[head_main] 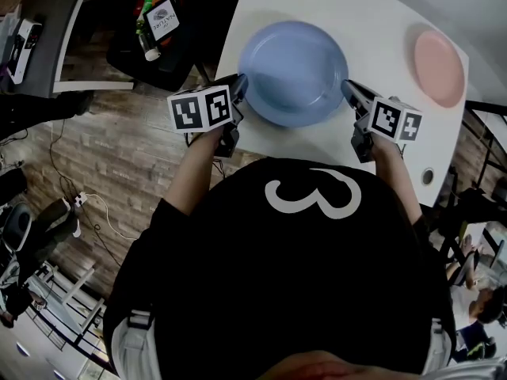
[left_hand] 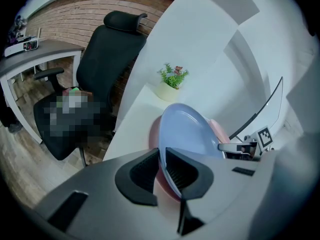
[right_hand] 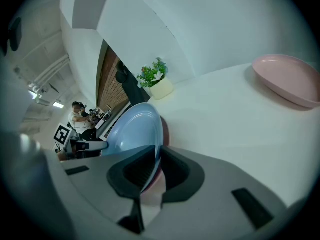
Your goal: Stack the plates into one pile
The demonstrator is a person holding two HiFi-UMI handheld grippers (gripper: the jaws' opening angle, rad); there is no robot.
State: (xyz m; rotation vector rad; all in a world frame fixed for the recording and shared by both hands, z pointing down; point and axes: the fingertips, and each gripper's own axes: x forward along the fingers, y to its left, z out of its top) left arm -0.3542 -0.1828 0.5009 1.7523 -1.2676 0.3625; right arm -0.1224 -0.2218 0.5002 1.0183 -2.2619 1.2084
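A blue plate is over the near part of the white table, held by both rims. My left gripper is shut on its left rim and my right gripper on its right rim. In the left gripper view the blue plate stands edge-on between the jaws of the gripper, with a pink plate showing just under it. The right gripper view shows the same grip on the blue plate. A second pink plate lies alone at the table's right.
A small potted plant stands at the table's far edge. A black office chair with things on its seat is left of the table, over a wooden floor. The table's left edge runs close by my left gripper.
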